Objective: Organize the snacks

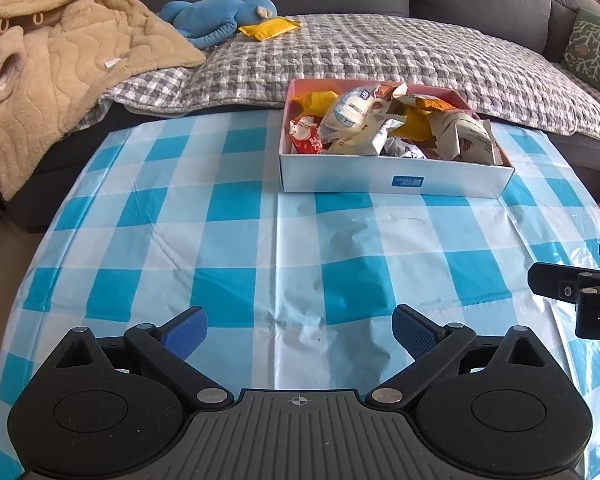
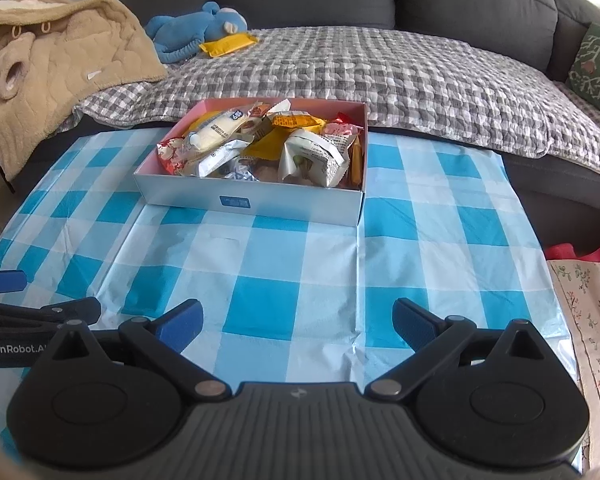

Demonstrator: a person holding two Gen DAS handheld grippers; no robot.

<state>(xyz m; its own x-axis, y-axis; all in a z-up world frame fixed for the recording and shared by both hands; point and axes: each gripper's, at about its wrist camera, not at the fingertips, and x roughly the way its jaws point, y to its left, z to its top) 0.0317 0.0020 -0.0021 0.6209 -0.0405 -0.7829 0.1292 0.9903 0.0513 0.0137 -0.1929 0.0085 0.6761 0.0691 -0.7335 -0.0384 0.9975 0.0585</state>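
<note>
A shallow white box (image 1: 380,180) (image 2: 284,206) with a pink inside stands at the far side of the blue-checked table, heaped with several wrapped snacks (image 1: 356,116) (image 2: 308,152). One yellow snack packet (image 1: 269,27) (image 2: 229,45) lies apart on the sofa's grey quilt, against a blue plush toy. My left gripper (image 1: 300,330) hovers open over the near table edge, nothing between its blue pads. My right gripper (image 2: 296,320) is likewise open and empty, close beside the left one. Each gripper shows at the edge of the other's view.
A dark grey sofa with a grey checked quilt (image 1: 380,52) runs behind the table. A beige fleece blanket (image 1: 52,72) drapes its left end, next to the blue plush toy (image 1: 216,14). A green patterned cushion (image 2: 598,68) sits far right. A floral cloth (image 2: 592,320) lies right of the table.
</note>
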